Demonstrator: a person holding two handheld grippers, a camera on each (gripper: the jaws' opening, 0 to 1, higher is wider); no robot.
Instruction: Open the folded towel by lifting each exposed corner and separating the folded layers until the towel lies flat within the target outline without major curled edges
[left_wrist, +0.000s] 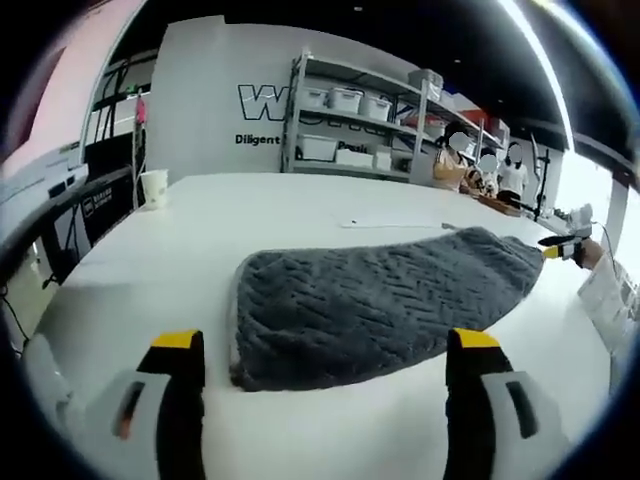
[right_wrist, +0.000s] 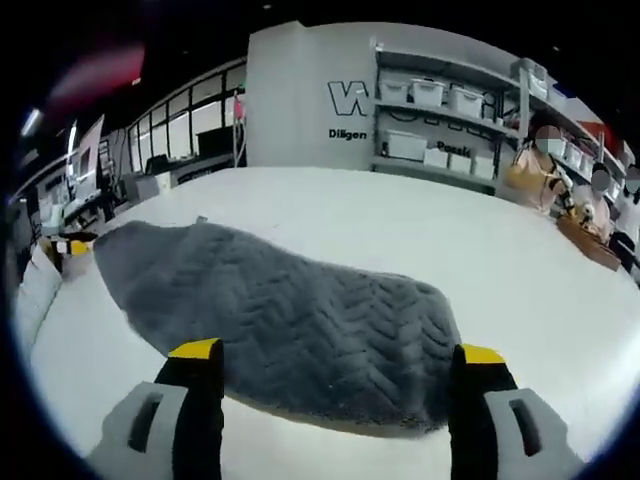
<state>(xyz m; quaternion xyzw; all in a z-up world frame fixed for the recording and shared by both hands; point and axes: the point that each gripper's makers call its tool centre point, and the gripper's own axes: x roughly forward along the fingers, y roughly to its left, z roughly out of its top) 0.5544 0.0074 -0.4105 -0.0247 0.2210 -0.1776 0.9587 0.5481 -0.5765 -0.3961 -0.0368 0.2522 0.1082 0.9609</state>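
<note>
Grey towel (left_wrist: 385, 305) lying folded on white table (left_wrist: 250, 215), long lumpy shape, middle of tabletop. Left gripper (left_wrist: 325, 345) hovering just short of towel's near end, jaws spread wide, nothing pinched. Right gripper (right_wrist: 335, 355) same deal at towel's opposite end, jaws wide apart, towel (right_wrist: 290, 320) edge sitting between them but not gripped. Paper cup (left_wrist: 153, 188) well away from towel, near table's far corner. Shelves with bins (left_wrist: 355, 125) behind table, beyond towel.
</note>
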